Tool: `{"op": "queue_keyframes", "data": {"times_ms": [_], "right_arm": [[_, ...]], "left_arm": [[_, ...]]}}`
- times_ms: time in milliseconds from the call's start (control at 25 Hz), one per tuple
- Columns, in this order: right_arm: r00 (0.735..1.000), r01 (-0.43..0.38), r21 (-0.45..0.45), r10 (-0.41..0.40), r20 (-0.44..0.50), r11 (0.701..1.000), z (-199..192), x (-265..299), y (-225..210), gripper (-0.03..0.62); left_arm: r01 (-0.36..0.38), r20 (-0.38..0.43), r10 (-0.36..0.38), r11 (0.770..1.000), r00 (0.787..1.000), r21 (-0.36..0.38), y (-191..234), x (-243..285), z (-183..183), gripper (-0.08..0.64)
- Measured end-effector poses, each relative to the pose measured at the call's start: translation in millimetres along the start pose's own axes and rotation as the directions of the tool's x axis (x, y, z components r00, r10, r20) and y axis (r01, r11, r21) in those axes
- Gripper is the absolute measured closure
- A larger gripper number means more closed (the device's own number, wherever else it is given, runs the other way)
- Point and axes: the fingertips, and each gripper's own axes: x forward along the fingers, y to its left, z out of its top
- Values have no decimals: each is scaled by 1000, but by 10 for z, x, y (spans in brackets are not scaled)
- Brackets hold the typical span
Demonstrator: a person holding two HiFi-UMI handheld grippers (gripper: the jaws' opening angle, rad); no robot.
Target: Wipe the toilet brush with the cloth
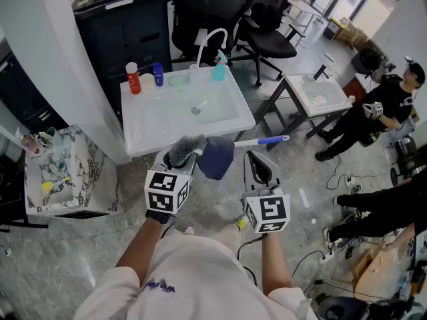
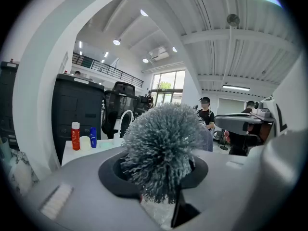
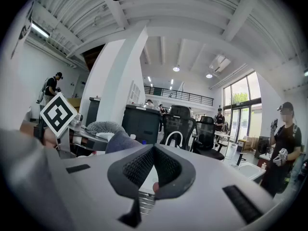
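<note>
The toilet brush has a grey bristle head (image 1: 185,150) and a white handle with a blue end (image 1: 272,139), lying level in front of me. My left gripper (image 1: 175,160) is shut on the brush just behind the head. In the left gripper view the bristle head (image 2: 163,148) fills the middle, right above the left gripper (image 2: 161,179). A dark blue cloth (image 1: 215,157) hangs over the handle between the two grippers. My right gripper (image 1: 259,160) sits just right of the cloth, shut, with nothing in it. In the right gripper view the cloth (image 3: 119,141) lies left of the right gripper (image 3: 154,170).
A white sink table (image 1: 143,144) stands just ahead, with a red bottle (image 1: 133,79), a blue bottle (image 1: 158,74) and a teal bottle (image 1: 219,69) at its back. A marble cabinet (image 1: 57,172) is at left. Office chairs (image 1: 267,29), a small white table (image 1: 320,95) and a person (image 1: 387,109) are at right.
</note>
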Motion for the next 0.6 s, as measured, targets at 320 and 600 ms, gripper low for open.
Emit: {"op": "queue_keyframes", "data": {"times_ms": [320, 600], "right_arm": [[1000, 1, 6, -1, -4, 1000, -42, 53, -62, 589], [998, -6, -226, -7, -55, 974, -100, 0, 143, 366]], "left_arm": [[-9, 17, 9, 1000, 1000, -9, 33, 37, -33, 408], [6, -20, -6, 1000, 1000, -17, -8, 58, -155, 408]]}}
